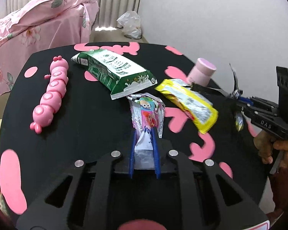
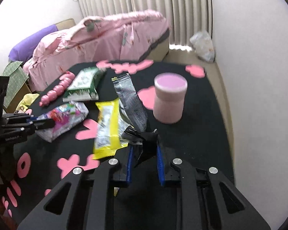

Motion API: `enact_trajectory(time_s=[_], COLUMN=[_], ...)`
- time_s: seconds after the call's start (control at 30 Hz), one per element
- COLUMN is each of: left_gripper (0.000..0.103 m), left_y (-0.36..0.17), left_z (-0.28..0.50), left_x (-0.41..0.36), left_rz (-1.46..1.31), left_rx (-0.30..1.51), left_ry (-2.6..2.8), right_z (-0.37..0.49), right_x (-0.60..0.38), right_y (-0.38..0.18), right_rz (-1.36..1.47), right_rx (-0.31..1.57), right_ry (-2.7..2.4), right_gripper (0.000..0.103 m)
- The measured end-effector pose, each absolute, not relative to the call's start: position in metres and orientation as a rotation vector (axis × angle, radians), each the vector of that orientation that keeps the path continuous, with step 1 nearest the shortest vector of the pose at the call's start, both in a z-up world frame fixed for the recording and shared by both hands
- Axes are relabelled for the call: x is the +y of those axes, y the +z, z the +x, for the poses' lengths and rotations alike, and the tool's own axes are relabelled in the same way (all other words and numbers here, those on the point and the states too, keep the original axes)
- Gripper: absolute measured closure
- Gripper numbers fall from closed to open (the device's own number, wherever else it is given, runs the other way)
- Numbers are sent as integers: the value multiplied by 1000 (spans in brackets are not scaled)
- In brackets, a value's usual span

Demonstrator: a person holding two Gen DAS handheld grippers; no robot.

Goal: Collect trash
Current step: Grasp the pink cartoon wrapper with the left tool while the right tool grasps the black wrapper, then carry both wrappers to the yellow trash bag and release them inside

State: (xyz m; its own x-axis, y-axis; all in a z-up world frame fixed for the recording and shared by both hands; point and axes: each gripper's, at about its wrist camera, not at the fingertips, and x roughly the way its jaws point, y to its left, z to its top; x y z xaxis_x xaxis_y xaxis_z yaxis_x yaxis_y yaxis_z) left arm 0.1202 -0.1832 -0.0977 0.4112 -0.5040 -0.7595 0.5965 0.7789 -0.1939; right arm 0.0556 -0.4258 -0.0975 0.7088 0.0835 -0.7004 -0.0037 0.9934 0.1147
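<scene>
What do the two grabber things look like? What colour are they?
Both are black. The left gripper and right gripper have blue fingertips, slotted black links and round silver bolts. The right gripper's side says "DAS". A bare hand grips its handle.

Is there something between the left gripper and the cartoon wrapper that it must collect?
No. The cartoon wrapper already sits between the fingers of the left gripper, which are closed on its lower end, so nothing separates them. The green package touches or overlaps only the wrapper's far tip, and the yellow wrapper lies to its right.
</scene>
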Motion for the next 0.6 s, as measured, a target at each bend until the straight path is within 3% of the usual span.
enact_trajectory(time_s=[0.3,0.43,0.6], left_gripper=[88,88,88], left_y=[-56,-52,-19], left_z=[84,73,64], left_x=[-158,-163,-120], left_rz=[24,204,139], left_rx=[904,898,767], left_ry=[-863,-796,-745], right_z=[33,35,30], right_x=[-408,-391,-366], right_y=[-29,-16,-2], right_rz=[87,56,17], right_rx=[647,644,616], right_ry=[54,66,118], right_gripper=[82,82,82])
